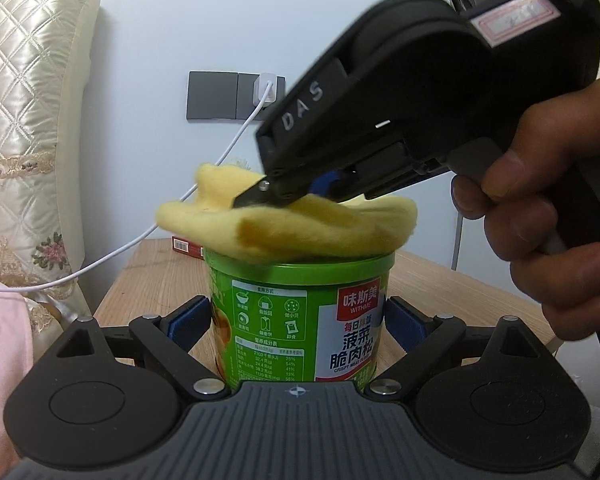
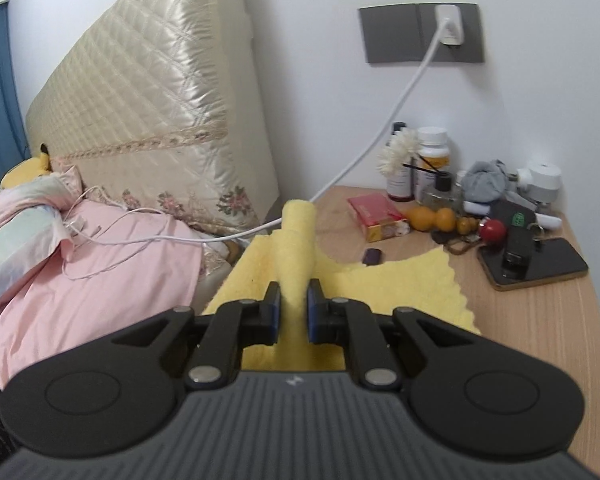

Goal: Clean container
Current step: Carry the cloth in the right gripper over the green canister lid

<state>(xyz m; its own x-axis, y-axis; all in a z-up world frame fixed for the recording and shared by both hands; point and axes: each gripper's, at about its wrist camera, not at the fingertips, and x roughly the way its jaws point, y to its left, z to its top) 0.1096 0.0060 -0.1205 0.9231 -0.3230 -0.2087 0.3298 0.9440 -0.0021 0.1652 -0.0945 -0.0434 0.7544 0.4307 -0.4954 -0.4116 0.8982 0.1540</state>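
A green round food can (image 1: 300,320) with a printed label stands upright on the wooden bedside table (image 1: 156,276). My left gripper (image 1: 298,316) is shut on the can, one blue pad on each side of it. A yellow cloth (image 1: 300,224) lies bunched over the can's top. My right gripper (image 1: 256,192) comes down from the upper right and pinches a fold of the cloth. In the right wrist view my right gripper (image 2: 294,304) is shut on a raised ridge of the yellow cloth (image 2: 400,292); the can is hidden beneath it.
A white charger cable (image 2: 380,140) runs from the wall socket (image 2: 448,26) to the pink bedding (image 2: 132,252). On the back of the table (image 2: 540,332) are a red box (image 2: 376,216), oranges (image 2: 432,218), bottles (image 2: 432,160), a phone (image 2: 536,264) and small clutter. A quilted headboard (image 2: 148,100) stands at left.
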